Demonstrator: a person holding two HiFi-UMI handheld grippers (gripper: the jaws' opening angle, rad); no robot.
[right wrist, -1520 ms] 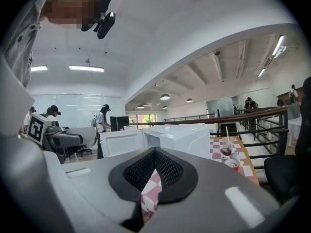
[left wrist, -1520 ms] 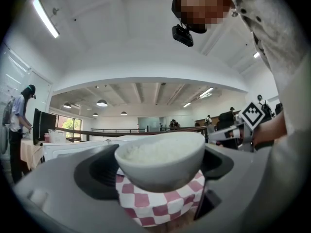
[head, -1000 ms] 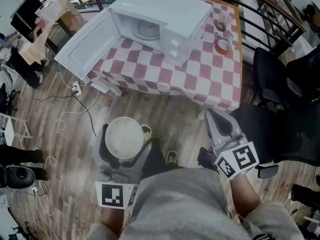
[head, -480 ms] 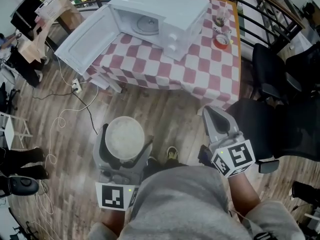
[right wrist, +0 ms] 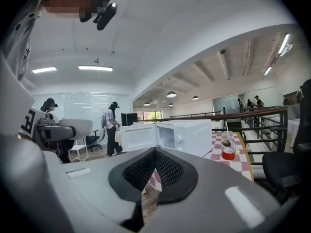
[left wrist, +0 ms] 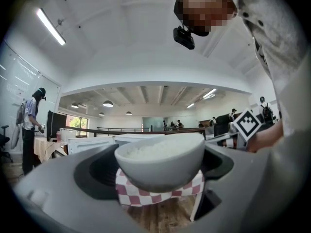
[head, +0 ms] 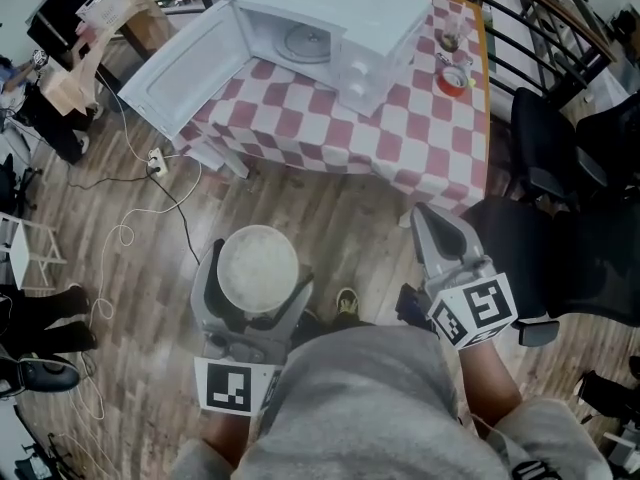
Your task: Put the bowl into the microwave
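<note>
My left gripper (head: 256,262) pinches the bowl (left wrist: 159,159) level in its jaws, so nothing spills. The right gripper (head: 432,230) jaws are pressed together, empty. The microwave (head: 335,23), upper centre, stands open, ready.

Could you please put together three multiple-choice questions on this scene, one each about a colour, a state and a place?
1. The tablecloth checks are: A. red and white B. blue and white C. green and yellow
2. The microwave door is: A. shut B. open C. missing
3. The bowl is: A. in the microwave B. on the tablecloth C. in the left gripper

Answers: A, the head view shows reddish and white squares; B, the door stands wide to one side; C, the jaws clamp the bowl's sides, well short of the table.
</note>
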